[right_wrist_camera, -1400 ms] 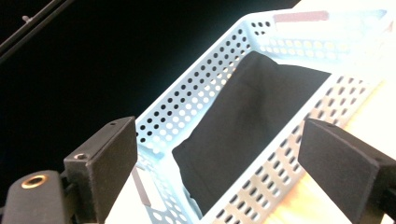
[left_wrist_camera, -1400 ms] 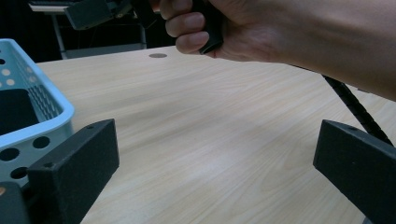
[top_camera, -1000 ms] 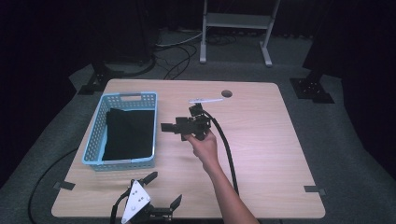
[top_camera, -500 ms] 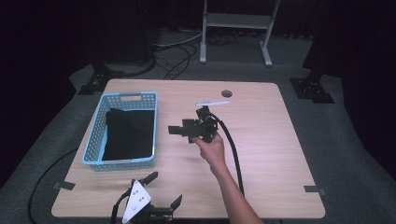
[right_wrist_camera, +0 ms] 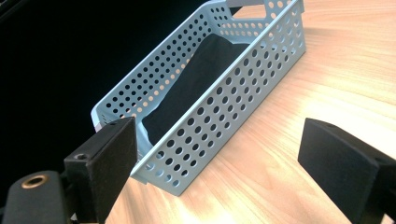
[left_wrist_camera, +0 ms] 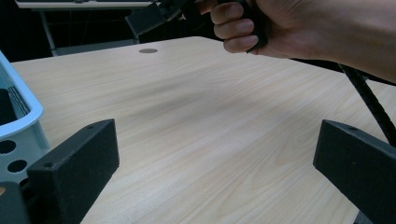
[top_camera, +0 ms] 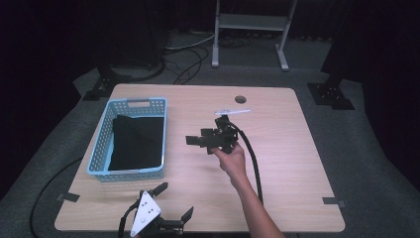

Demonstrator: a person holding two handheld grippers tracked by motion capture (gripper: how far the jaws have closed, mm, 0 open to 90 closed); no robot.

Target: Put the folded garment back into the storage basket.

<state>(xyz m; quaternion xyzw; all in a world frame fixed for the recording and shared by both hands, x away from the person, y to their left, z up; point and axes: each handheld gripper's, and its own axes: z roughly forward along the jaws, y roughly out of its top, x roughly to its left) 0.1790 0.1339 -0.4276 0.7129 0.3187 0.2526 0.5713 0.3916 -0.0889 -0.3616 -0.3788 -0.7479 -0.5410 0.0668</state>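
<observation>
Overhead, white strip (top_camera: pixel 232 112) beyond right claw (top_camera: pixel 197 142)

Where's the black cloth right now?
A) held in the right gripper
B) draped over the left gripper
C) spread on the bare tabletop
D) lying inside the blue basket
D: the black cloth lies inside the blue basket, and the right gripper has its jaws apart with nothing between them.

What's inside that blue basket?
A folded black cloth lies inside the blue basket and covers most of its floor. Whatever might sit beneath the cloth is hidden.
</observation>
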